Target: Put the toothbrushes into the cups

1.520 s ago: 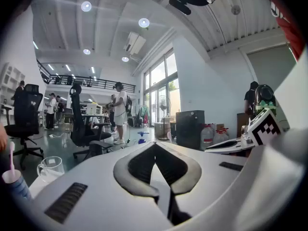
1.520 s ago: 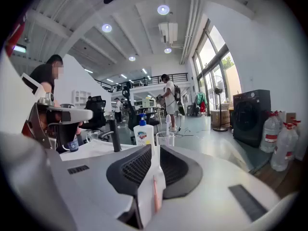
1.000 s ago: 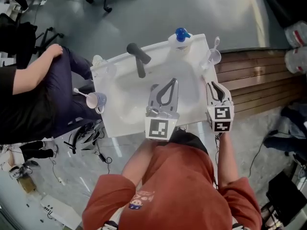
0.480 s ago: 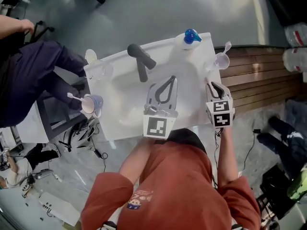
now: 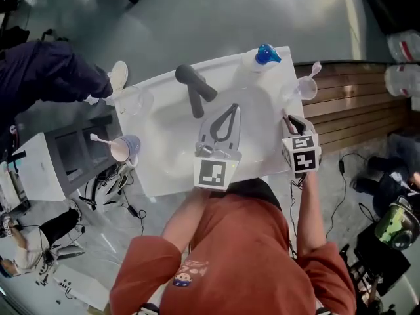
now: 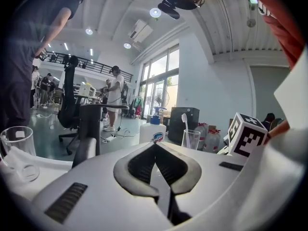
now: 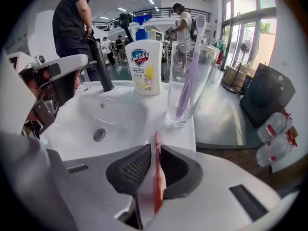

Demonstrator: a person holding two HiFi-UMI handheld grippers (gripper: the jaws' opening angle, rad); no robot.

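Toothbrush, thin and red point(image 7: 156, 177), sat clamped in the right gripper point(image 7: 155, 150), just nearer than the glass cup point(image 7: 208, 66) at far right. The left gripper point(image 6: 155, 150) was closed and empty. I'd say it wanted tipping upright, then lowering cleanly inside the rim.

Rust-red T-shirt point(image 5: 230, 254), small cartoon print point(image 5: 187, 274) — grey left gripper point(image 5: 233, 109) and right gripper point(image 5: 287, 115), black-and-white marker cubes point(image 5: 214, 174).

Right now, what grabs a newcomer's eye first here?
The right gripper, jaws shut on a red toothbrush, points at a clear glass holding a purple toothbrush at the right rear corner of the white sink. A blue-pumped soap bottle stands beside it; the left gripper is shut, empty.
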